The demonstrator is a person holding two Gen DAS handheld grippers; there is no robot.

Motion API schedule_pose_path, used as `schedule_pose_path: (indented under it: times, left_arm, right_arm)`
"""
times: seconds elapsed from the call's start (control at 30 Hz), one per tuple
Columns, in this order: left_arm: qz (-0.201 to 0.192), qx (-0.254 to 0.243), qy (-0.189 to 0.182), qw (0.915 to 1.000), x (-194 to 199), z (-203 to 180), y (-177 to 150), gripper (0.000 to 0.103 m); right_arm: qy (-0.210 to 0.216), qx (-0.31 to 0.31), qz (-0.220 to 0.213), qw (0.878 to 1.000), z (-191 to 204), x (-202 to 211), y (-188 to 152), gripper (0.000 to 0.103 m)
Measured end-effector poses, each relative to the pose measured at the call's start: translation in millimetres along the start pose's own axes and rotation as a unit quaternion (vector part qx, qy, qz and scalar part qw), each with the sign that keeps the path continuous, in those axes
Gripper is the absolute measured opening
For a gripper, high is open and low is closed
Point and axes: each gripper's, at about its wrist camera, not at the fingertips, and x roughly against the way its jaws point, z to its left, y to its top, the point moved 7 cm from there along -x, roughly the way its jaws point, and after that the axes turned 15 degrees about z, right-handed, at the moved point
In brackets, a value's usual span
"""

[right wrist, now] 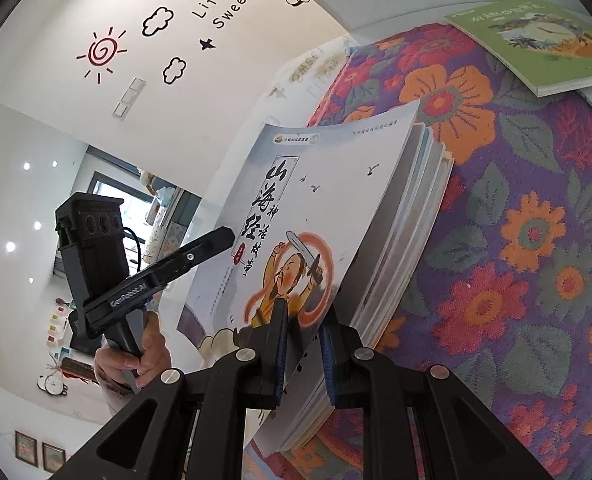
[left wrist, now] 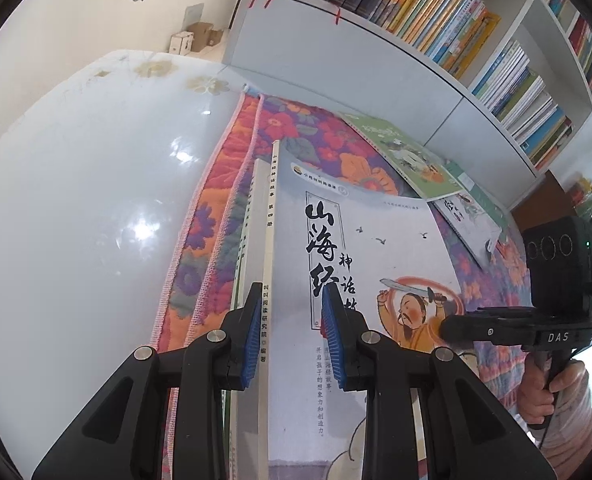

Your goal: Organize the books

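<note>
White glossy table at left, partly covered by a floral cloth with a pink woven edge. On the cloth, the stack of books lies spine-side toward the left tool; the top book bears a grey cover with black calligraphy and a sword-wielding figure. The left tool's blue pads straddle the spine edge of the stack and press on it. Beyond the stack, a green book lies flat, overlapping a white-covered book. Behind the cloth, a white bookshelf holds rows of upright books. At right, the right tool is clenched on the page edge of the same stack, its near corner raised off the cloth; a hand grips its handle.
</note>
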Motion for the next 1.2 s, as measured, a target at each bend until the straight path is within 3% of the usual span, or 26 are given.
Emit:
schedule_pose_path:
  times: [0.17,0.27,0.4,0.53,0.7,1.0,1.2]
  left_arm:
    - [0.005,-0.006,0.021,0.9997,-0.4,-2.1,-1.1,0.027]
    - [-0.005,-0.001,0.063,0.998,3.8,0.3,2.2,0.028]
    - [-0.016,0.034,0.077,0.9963,17.0,7.6,6.3,0.028]
    - [0.004,0.077,0.137,0.9875,25.2,13.7,2.7,0.032]
    - [-0.008,0.085,0.146,0.9855,38.5,-2.2,4.4,0.032]
    - [-0.033,0.055,0.151,0.9864,48.6,-79.2,23.4,0.032]
    - [-0.04,0.012,0.125,0.9912,26.8,-165.4,48.8,0.032]
  right_arm:
    - [-0.004,-0.003,0.0,1.0,1.8,-1.2,-1.3,0.016]
    - [-0.012,-0.001,0.001,1.0,4.1,-3.1,-0.9,0.016]
    - [0.005,-0.03,0.003,1.0,1.8,-3.6,-0.8,0.021]
    - [-0.017,-0.025,0.012,0.999,5.7,-3.8,-0.5,0.024]
    - [-0.034,-0.048,0.019,0.998,-0.9,6.7,-6.3,0.027]
    - [-0.02,-0.08,-0.045,0.996,-48.8,84.0,-36.7,0.028]
    - [-0.024,-0.112,-0.108,0.988,-97.3,152.8,-70.9,0.029]
